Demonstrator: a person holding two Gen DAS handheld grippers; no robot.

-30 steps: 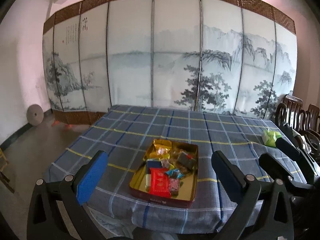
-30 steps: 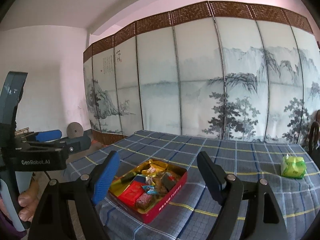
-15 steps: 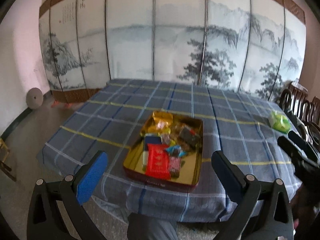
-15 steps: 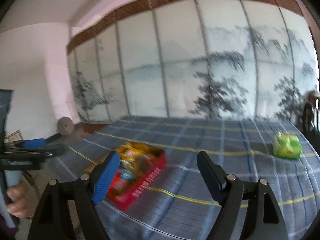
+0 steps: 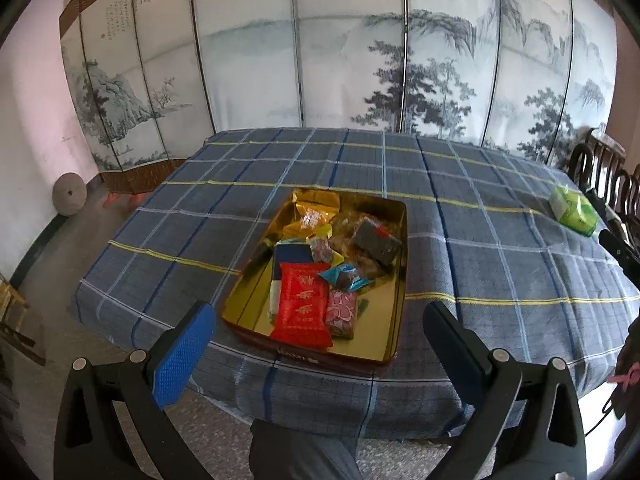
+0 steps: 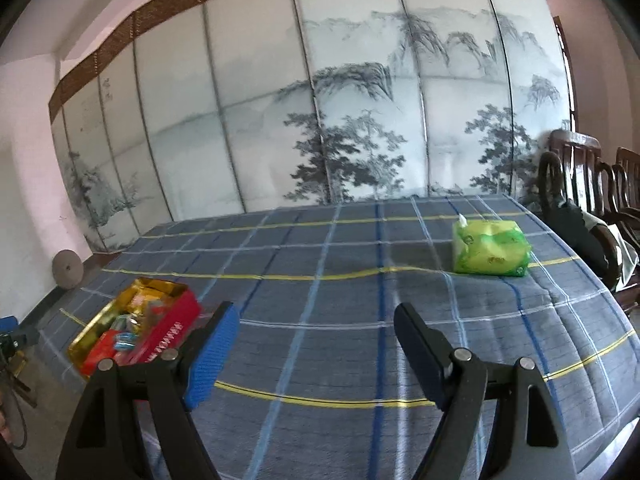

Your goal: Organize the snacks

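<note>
A red tin with a gold inside sits near the table's front edge, holding several wrapped snacks, among them a red packet. The tin also shows in the right wrist view at the left. A green packet lies far right on the table; it also shows in the left wrist view. My left gripper is open and empty, hovering in front of the tin. My right gripper is open and empty over the bare cloth between tin and green packet.
The table wears a blue plaid cloth. A painted folding screen stands behind it. Dark wooden chairs line the right side. A round stone disc leans on the left wall.
Both grippers have moved closer to the table and tilted down. The right gripper swung right, so the tin slid left in its view and the green packet came nearer.
</note>
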